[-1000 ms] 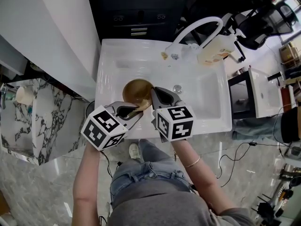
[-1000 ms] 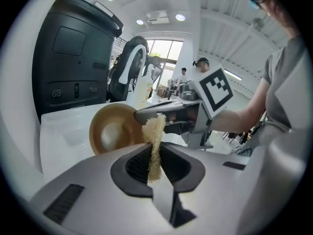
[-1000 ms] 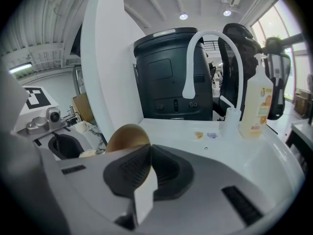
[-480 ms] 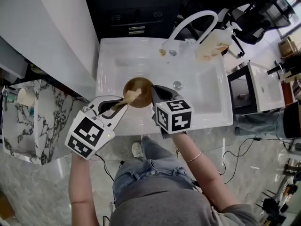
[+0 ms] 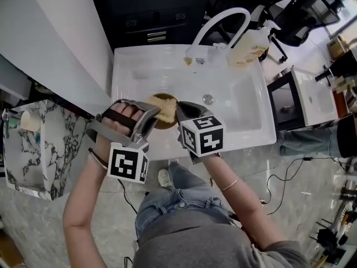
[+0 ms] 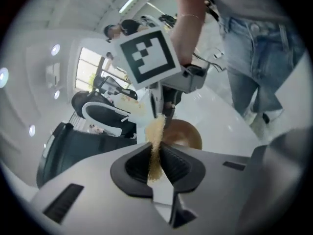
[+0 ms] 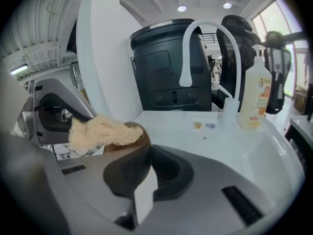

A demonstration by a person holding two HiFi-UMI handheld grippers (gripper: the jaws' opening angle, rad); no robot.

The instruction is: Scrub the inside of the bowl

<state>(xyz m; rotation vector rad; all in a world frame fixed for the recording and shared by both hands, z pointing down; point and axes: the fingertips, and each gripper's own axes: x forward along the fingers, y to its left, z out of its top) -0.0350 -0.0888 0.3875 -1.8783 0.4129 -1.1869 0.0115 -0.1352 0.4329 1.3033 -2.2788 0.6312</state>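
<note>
brown round bowl [image 6: 186, 136] near white sink's [image 5: 240, 110] front wall, mouth up, basin beyond free. tan mesh pad [image 7: 100, 131] clamped edge-on in left gripper [image 6: 155, 163], bowl rim pinched in right gripper [image 7: 146, 165].

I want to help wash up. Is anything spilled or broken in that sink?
Nothing stands out. The sink shows no spill. The brown bowl looks whole, its rim gripped by the right gripper, and the left gripper pinches the scrub pad at it. The soap bottle stands upright by the tap.
</note>
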